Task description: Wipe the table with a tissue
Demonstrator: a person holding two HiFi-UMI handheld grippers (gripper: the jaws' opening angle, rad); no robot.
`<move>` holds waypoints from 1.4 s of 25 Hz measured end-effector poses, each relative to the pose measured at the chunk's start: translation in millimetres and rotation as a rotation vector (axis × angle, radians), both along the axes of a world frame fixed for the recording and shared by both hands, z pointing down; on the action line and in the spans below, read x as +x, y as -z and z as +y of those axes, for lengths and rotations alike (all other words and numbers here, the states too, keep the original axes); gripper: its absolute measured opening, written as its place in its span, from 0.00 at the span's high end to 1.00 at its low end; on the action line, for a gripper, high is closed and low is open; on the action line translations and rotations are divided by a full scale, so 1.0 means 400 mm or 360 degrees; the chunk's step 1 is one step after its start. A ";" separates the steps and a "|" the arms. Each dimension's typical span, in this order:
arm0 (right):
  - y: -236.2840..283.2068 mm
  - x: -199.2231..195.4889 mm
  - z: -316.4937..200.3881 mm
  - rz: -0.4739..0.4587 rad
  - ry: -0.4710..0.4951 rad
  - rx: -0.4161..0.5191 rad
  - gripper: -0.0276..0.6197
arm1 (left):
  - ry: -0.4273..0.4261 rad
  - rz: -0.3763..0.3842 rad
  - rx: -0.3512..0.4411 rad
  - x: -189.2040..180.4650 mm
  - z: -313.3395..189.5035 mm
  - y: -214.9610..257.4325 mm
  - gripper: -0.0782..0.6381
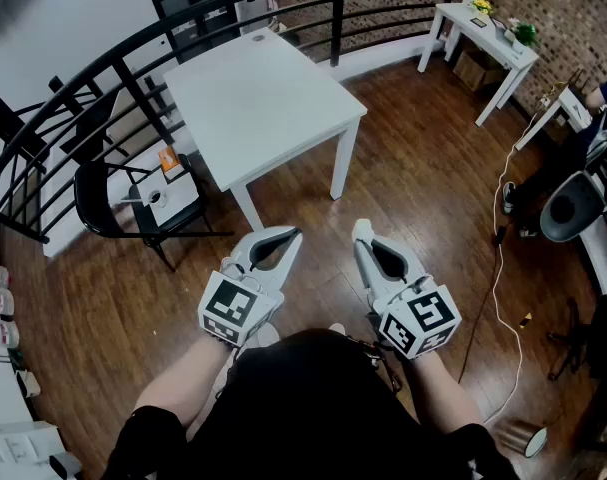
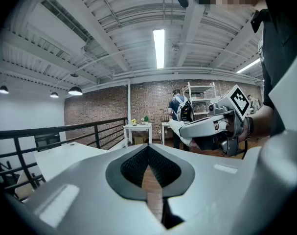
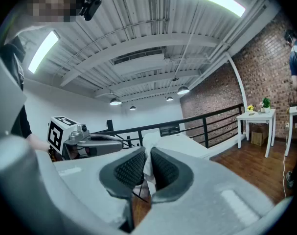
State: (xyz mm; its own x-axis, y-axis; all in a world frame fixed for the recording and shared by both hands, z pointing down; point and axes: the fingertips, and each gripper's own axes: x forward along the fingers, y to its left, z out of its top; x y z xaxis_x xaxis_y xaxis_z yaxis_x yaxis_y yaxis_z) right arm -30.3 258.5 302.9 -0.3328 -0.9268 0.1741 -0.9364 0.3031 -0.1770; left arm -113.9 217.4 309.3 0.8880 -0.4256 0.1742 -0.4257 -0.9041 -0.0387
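Tissue (image 1: 360, 229) first: in the head view it shows as a small white bit at the tip of your right gripper (image 1: 362, 235), low in the frame's middle, over the wooden floor (image 1: 423, 168). Your left gripper (image 1: 294, 234) sits just beside it to the left, tip pointing up the frame. The white table (image 1: 263, 98) stands in the upper middle, well apart from both tips, with a black chair (image 1: 103, 203) at its left.

In the left gripper view, your left gripper (image 2: 148, 148) has its jaws together at the tip, with nothing between them; floor shows through the gap behind the tip. At the right of the frame your right gripper (image 2: 185, 129) holds the tissue (image 2: 177, 127) at its tip. The table (image 2: 65, 155) lies at the left.

In the right gripper view, your right gripper (image 3: 147, 160) is clamped on the tissue (image 3: 148, 143), which stands up white between the ribbed pads. The table (image 3: 182, 143) lies beyond it, and your left gripper (image 3: 124, 140) is at the left.
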 end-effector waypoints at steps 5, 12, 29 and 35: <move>-0.006 0.037 0.010 -0.0011 0.0015 -0.0006 0.92 | 0.0007 -0.0001 -0.0023 0.039 0.013 0.004 0.87; -0.011 0.102 0.020 -0.0009 0.0049 -0.0006 0.92 | 0.0047 -0.0005 -0.0004 0.101 0.019 -0.002 0.87; -0.034 0.222 0.034 -0.0021 0.0072 -0.0036 0.92 | 0.0068 -0.0007 -0.0034 0.218 0.025 -0.002 0.87; -0.041 0.240 -0.011 -0.0010 0.0071 -0.0053 0.92 | 0.0070 0.0005 -0.0052 0.241 -0.025 -0.013 0.87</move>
State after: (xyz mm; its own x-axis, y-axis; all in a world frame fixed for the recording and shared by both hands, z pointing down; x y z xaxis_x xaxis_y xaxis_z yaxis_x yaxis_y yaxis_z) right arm 65.5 254.1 319.3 -0.3751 -0.9046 0.2024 -0.9208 0.3386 -0.1935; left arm -17.7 207.2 314.7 0.8692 -0.4581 0.1861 -0.4649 -0.8853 -0.0080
